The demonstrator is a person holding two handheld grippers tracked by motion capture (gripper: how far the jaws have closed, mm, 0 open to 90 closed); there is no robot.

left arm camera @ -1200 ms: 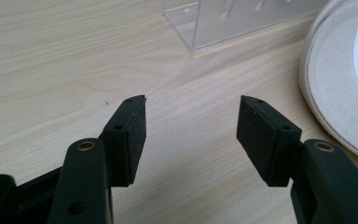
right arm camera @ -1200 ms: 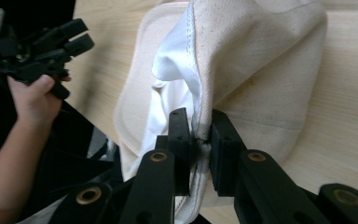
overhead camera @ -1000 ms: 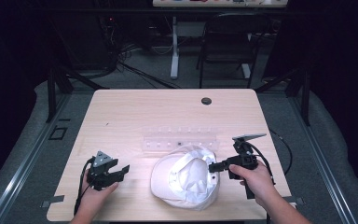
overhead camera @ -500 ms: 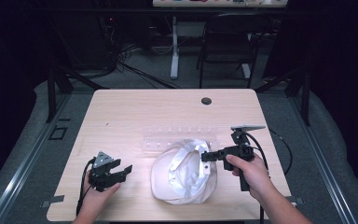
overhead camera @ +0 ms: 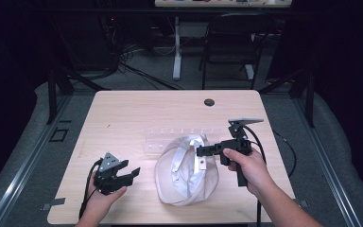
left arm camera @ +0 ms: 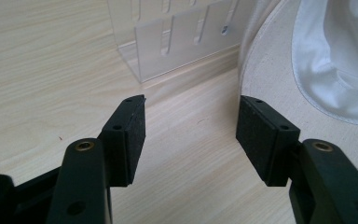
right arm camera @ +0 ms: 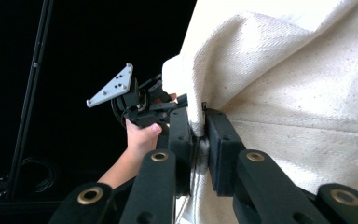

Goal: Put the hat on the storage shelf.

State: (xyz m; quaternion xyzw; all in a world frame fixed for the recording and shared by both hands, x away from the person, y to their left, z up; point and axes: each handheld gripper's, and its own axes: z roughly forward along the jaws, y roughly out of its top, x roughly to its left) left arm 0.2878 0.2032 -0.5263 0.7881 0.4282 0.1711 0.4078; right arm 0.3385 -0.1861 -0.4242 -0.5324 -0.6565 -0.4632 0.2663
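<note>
Cream hat (overhead camera: 185,171) lifted higher by clamped right gripper (overhead camera: 202,151); left gripper (overhead camera: 131,173) fingers stay apart.

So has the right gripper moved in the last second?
Yes. The right gripper, shut on the white hat's edge, has risen and shifted toward the clear plastic rack, lifting that side of the hat.

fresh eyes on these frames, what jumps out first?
A cream canvas bucket hat lies crown-down at the front middle of the light wooden table, its rim pinched by the right gripper. The left gripper rests open beside it; a clear slotted acrylic rack stands just behind.
</note>
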